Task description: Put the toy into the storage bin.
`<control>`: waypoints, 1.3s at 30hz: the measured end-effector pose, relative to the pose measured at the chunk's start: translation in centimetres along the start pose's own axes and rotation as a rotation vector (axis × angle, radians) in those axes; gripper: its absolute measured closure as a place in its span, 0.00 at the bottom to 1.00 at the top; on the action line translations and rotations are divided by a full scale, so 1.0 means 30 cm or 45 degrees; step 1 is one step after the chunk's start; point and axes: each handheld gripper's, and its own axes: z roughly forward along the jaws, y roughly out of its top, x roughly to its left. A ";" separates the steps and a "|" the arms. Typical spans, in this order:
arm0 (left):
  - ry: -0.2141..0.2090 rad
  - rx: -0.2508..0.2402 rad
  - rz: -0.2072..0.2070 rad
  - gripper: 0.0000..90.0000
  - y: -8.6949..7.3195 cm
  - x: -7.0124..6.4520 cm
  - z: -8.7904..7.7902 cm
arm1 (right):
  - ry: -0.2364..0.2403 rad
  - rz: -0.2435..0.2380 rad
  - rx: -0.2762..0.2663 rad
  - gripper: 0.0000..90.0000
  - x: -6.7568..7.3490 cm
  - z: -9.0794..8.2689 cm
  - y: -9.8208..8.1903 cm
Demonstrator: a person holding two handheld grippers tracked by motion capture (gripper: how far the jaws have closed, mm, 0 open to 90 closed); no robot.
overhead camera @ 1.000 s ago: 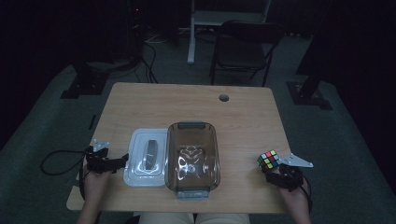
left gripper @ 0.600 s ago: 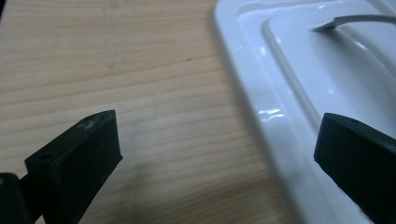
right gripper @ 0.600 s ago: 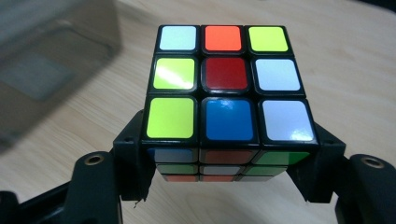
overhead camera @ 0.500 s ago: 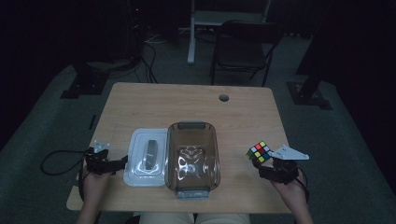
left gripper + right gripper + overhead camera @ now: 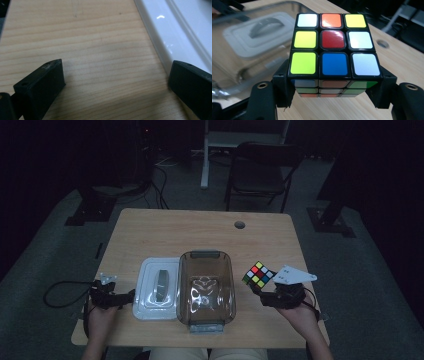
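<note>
Now the puzzle cube (image 5: 258, 274) is clamped in the right gripper (image 5: 262, 289), held above the table (image 5: 200, 230) just right of the clear container (image 5: 206, 290). Left gripper (image 5: 131, 296) is spread wide, nothing held, beside the white lid (image 5: 157, 288).

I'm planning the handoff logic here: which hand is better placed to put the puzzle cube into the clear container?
Right. The right gripper is shut on the puzzle cube, lifted beside the clear container. The left gripper is open and holds nothing, at the white lid on the container's far side.
</note>
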 end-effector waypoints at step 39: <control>0.003 -0.008 -0.006 0.01 0.001 -0.005 0.003 | 0.561 -0.427 0.304 0.37 0.242 0.279 0.163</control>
